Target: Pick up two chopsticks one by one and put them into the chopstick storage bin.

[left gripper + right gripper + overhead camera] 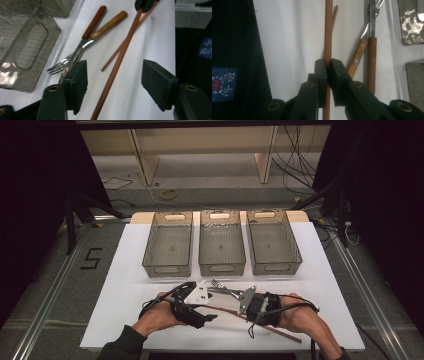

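A long brown chopstick (328, 30) is pinched between the jaws of my right gripper (328, 65), which is shut on it. The same chopstick (117, 65) runs lengthwise through the gap of my left gripper (116, 71); its pads stand apart on either side without pressing, so it is open. A second, thinner chopstick (113, 56) lies on the white table beside the first. In the high view both grippers, left (212, 312) and right (243, 314), face each other near the front edge, with the chopstick (285, 335) slanting past the right hand.
A fork (58, 67) and a knife with wooden handles (110, 23) lie side by side just beyond the chopsticks. Three grey see-through bins (168, 245) (221, 242) (273, 242) stand in a row at the back of the white sheet (125, 285).
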